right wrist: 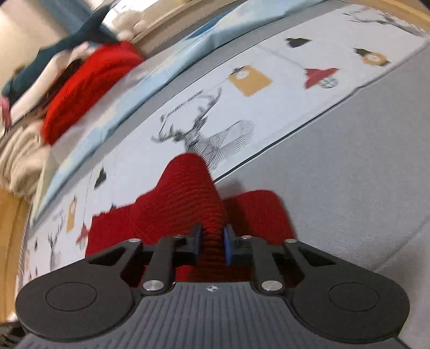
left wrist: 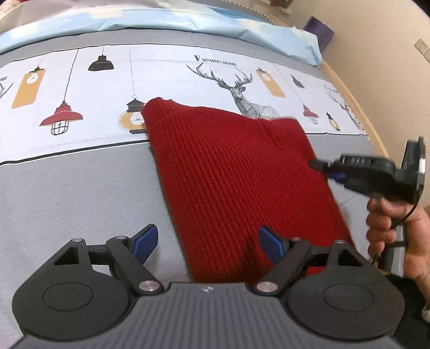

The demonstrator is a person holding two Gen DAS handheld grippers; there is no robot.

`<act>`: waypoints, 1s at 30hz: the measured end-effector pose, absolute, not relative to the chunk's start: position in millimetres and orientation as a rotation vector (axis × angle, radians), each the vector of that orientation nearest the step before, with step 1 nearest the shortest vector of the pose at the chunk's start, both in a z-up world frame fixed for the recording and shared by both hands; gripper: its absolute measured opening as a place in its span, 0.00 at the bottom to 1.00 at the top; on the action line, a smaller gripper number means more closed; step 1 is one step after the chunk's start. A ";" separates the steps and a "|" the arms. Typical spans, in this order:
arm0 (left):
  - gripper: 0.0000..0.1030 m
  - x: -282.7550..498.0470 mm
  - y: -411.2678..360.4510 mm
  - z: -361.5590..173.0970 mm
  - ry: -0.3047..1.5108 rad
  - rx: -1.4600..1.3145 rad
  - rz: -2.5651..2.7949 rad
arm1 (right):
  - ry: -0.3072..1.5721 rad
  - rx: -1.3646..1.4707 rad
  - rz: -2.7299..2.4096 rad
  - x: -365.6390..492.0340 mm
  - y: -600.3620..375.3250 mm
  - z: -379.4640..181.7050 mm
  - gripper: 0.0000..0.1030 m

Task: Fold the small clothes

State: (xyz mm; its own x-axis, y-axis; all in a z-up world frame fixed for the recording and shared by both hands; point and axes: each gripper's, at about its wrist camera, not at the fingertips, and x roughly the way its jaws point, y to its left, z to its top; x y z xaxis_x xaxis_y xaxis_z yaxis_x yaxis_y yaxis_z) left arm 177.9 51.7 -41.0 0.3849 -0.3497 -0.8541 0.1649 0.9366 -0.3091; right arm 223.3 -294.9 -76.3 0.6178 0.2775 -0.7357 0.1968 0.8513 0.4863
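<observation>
A dark red knitted garment (left wrist: 231, 177) lies on the bed, its far end over the printed band of the sheet. My left gripper (left wrist: 208, 243) is open above its near edge, with the left blue pad over the grey sheet and the right pad over the knit. My right gripper (right wrist: 212, 243) is shut on a raised fold of the red garment (right wrist: 193, 198), which stands up between the blue pads. In the left wrist view the right gripper (left wrist: 322, 167) is at the garment's right edge, held by a hand.
The bed sheet (left wrist: 67, 188) is grey with a white band printed with lamps and deer. A pale blue cloth (left wrist: 188, 24) lies along the far side. A pile of clothes, including a bright red knit (right wrist: 88, 86), sits at the far left in the right wrist view.
</observation>
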 end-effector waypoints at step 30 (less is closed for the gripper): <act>0.91 247.0 50.2 -128.4 1.248 -0.652 -0.174 | 1.147 0.680 0.201 204.0 -305.8 -107.6 0.73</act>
State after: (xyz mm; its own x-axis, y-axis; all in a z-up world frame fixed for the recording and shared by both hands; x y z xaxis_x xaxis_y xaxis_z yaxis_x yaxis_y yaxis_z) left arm 247.0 50.2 -128.4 0.3302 -0.4641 -0.8219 -0.2217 0.8083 -0.5454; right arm 204.0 -305.8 -107.6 0.4188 0.4799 -0.7709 0.1887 0.7844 0.5908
